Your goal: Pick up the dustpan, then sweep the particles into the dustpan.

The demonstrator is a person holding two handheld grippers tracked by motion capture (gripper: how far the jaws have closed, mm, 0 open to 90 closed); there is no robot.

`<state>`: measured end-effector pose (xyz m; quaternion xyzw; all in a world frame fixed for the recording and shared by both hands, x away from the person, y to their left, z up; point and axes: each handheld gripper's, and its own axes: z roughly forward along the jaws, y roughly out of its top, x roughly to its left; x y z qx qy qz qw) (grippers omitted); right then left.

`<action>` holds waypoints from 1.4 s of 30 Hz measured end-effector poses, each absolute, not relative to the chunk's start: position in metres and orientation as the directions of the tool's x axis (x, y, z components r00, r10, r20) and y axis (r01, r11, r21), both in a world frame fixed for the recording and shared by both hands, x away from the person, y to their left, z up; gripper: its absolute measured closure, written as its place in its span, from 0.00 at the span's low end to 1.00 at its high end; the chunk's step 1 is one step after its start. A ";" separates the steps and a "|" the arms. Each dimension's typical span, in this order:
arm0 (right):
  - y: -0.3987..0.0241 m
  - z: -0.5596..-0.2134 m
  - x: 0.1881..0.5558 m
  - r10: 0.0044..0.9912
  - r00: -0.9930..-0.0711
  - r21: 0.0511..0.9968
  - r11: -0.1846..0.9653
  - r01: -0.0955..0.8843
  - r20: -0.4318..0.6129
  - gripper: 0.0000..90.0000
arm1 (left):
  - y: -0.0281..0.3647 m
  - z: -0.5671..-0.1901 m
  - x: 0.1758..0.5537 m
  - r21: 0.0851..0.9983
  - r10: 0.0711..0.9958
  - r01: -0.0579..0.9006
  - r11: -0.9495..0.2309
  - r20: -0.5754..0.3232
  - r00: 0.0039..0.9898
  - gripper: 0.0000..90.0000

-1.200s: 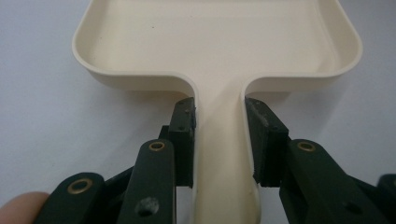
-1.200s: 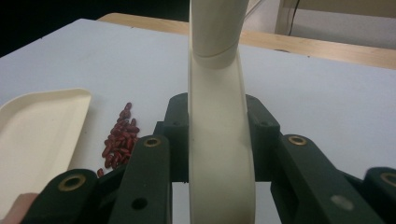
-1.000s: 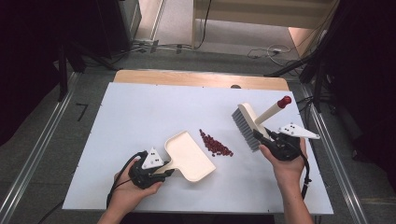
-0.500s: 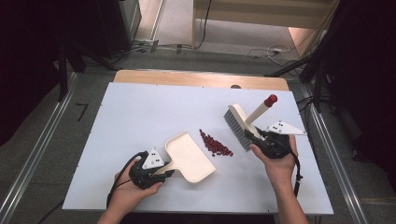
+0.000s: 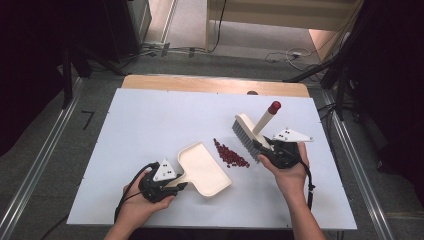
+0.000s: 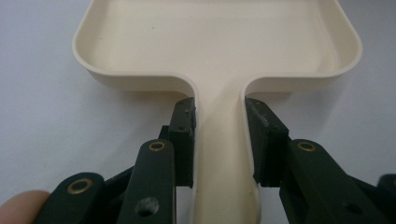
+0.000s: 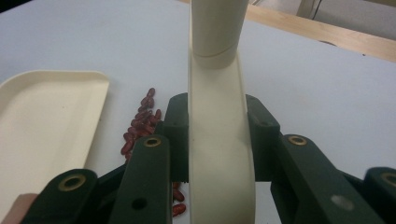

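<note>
The left gripper [image 6: 218, 140] has its two jaws clamped on the narrow handle of the cream dustpan [image 6: 219, 42], one pad on each side, just below the place where the handle widens into the tray. The tray lies flat on the white table [image 5: 150, 120], w/ its open edge turned toward the beans. In the high view the left gripper [image 5: 179, 186] is at the lower left, held by the person's left hand [image 5: 142, 202].

The right gripper [image 7: 218, 140] is closed on the cream handle of the brush [image 7: 219, 130], pads pressing both sides. In the high view the right gripper [image 5: 260, 149] holds the brush [image 5: 247, 132] tilted, the red cap of the handle pointing up and away, bristles down at the table just right of the pile of red beans [image 5: 231, 155]. The beans lie between the brush and the dustpan [image 5: 202, 170], approx. in the middle, near the tray's edge but not in it
</note>
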<state>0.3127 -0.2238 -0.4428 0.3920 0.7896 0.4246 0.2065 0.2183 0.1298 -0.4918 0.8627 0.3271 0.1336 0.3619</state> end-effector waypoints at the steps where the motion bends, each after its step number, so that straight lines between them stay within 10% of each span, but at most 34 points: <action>1: -0.222 -0.443 0.313 0.793 -0.609 0.828 0.340 0.445 0.002 0.73 | 0.130 -0.492 0.218 0.711 0.660 0.468 -0.524 -0.007 0.751 0.74; 42: -0.160 -0.453 0.334 0.659 -0.738 0.716 0.583 0.383 -0.142 0.73 | 0.125 -0.489 0.247 0.631 0.609 0.488 -0.602 -0.031 0.792 0.74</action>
